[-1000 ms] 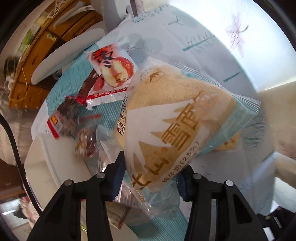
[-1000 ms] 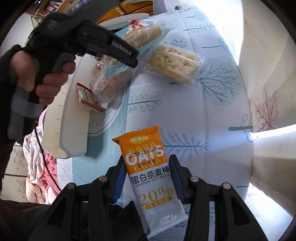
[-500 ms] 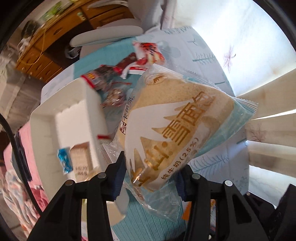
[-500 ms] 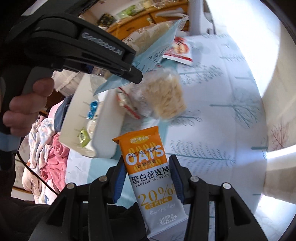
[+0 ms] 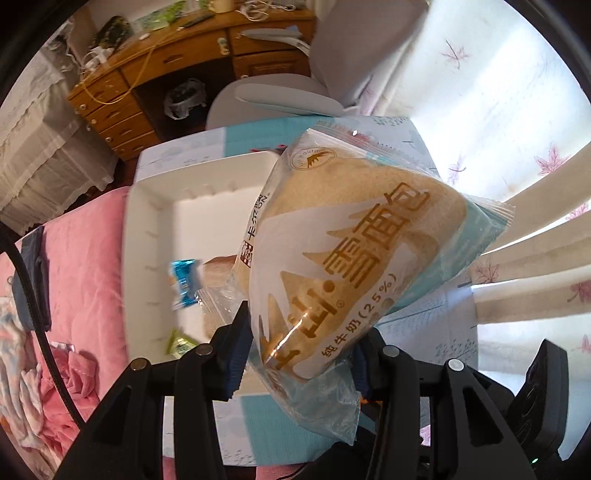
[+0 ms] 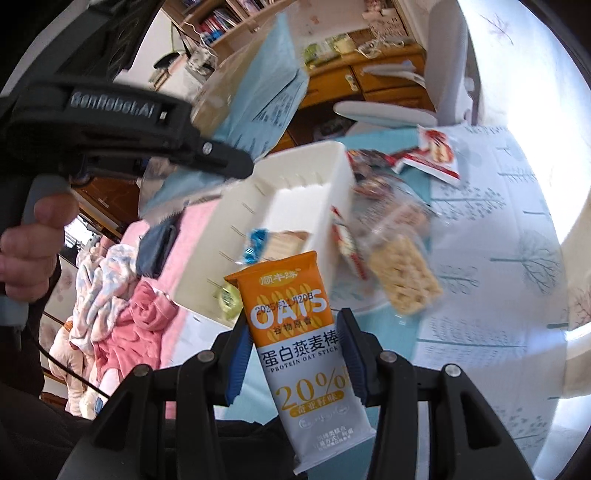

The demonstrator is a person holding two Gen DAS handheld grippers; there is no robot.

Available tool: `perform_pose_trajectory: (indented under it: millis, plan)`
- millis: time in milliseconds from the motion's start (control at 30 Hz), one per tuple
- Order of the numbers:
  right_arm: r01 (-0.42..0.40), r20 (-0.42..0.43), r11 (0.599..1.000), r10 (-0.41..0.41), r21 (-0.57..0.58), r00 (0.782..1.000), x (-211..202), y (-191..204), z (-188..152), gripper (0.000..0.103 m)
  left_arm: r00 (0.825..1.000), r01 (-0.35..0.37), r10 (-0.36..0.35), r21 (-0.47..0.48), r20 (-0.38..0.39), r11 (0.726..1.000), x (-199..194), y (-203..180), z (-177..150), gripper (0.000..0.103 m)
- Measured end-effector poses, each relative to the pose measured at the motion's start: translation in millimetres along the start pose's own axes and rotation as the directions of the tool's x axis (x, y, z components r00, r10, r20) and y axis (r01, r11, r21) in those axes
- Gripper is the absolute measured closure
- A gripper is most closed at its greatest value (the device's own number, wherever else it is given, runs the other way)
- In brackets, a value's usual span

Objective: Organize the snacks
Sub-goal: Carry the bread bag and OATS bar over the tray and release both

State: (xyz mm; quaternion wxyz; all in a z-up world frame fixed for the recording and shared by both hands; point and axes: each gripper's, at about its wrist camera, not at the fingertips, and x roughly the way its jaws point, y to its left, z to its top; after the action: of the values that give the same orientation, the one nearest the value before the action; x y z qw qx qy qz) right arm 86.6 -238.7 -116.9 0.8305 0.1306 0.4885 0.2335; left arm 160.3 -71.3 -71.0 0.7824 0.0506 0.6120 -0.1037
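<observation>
This is a lived-in home bedroom: a wooden desk with drawers (image 5: 122,99) and a grey swivel chair (image 5: 280,99) stand beside leaf-printed pale curtains (image 5: 517,122), a pink rumpled bedspread (image 5: 81,266) lies alongside the tree-patterned cloth-covered tabletop (image 6: 491,236), and a crowded bookshelf (image 6: 221,18) lines the wall.

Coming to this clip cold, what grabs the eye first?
The big bread packet clamped in the left claw fills the left wrist view, held above the white bin. In the right wrist view, the right claw grips an orange-and-white oat bar, with loose snacks on the tablecloth beyond.
</observation>
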Motion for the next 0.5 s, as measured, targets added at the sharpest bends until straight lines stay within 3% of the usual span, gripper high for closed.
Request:
perform_pose_trajectory:
  millis: [267, 500]
  plan:
    - [-0.045, 0.088, 0.998, 0.041, 0.037, 0.995, 17.1, 54.6, 3.7, 0.057, 0.999, -0.016, 0.019, -0.072, 0.033, 0.997, -9.4, 79.4, -35.0, 0.058]
    - [-0.066, 0.135, 0.986, 0.045, 0.155, 0.990, 42.1, 69.4, 3.6, 0.056, 0.997, -0.014, 0.024, -0.134, 0.073, 0.991, 2.3, 143.2, -62.8, 0.057]
